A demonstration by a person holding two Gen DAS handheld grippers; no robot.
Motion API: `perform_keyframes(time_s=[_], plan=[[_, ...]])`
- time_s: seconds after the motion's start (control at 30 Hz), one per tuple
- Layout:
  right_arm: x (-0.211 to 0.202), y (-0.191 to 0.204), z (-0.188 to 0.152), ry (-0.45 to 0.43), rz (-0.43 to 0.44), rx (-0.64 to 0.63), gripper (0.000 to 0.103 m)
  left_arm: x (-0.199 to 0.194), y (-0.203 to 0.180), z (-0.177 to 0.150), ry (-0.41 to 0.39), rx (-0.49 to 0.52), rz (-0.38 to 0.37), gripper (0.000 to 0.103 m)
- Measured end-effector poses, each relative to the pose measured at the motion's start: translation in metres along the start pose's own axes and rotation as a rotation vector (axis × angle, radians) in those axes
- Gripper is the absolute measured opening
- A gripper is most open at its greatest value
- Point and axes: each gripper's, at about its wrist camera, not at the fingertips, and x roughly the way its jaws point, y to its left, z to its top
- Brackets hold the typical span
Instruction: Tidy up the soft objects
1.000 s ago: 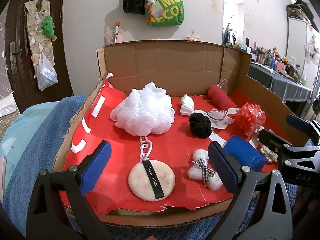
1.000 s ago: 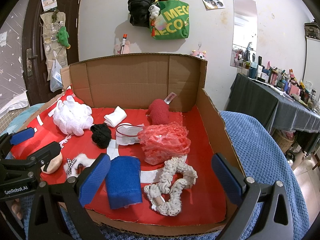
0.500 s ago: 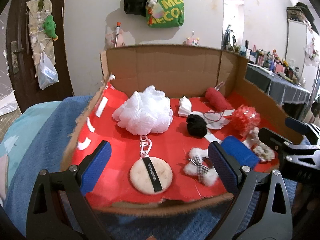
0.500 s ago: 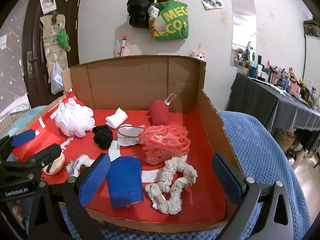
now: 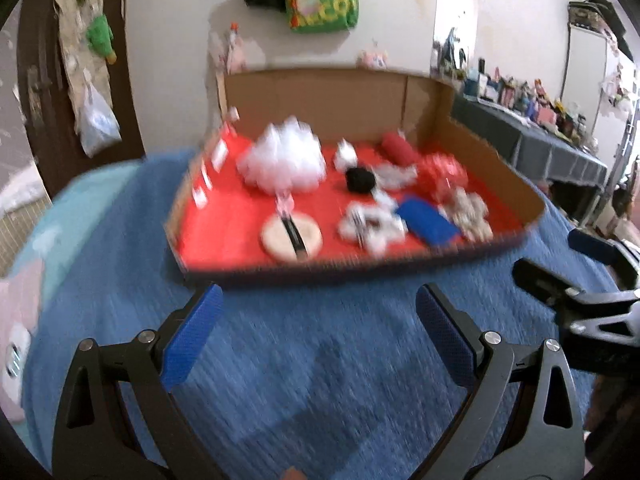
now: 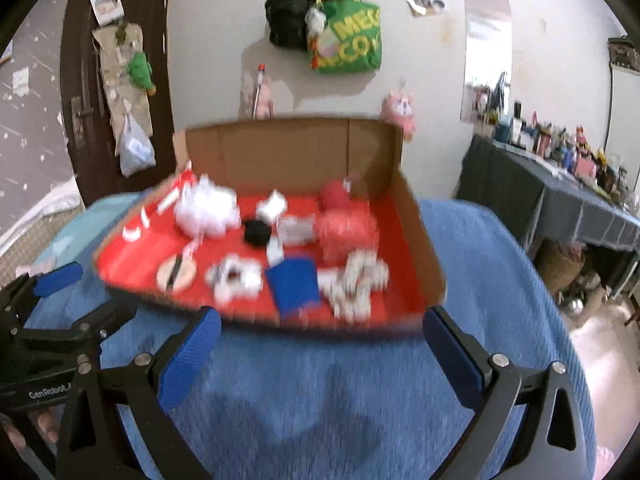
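Both frames were smeared with motion blur. The left gripper (image 5: 316,340) hung over the blue woven blanket (image 5: 320,360), fingers spread wide and holding nothing. The right gripper (image 6: 320,354) did the same just beside it, fingers released and bare, in front of the shallow cardboard box with the red lining (image 6: 416,232). Every soft item sat inside that box, well apart from either gripper. The white mesh bath pouf (image 5: 282,162) was at the back left, the small black pom-pom (image 5: 360,180) near the centre, and the dark red towel roll (image 5: 400,150) against the back wall. Toward the front edge lay the round beige powder puff with a black band (image 5: 290,234), a fluffy white bow (image 5: 370,226), a folded blue cloth (image 6: 294,284) and a cream knitted rope (image 6: 358,284). The red mesh bundle (image 6: 346,230) sat behind those last two.
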Motion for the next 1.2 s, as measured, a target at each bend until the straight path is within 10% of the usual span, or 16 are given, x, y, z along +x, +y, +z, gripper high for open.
perform_keyframes(time_s=[0.53,1.2], plan=[[0.049,-0.021,-0.063,0.292,-0.090,0.045,0.103,0.042,-0.001,-0.040,0.199,-0.008,0.076,0.103],[0.048,-0.023,-0.065,0.293,-0.086,0.068,0.103,0.050,-0.001,-0.032,0.210,-0.016,0.072,0.103]])
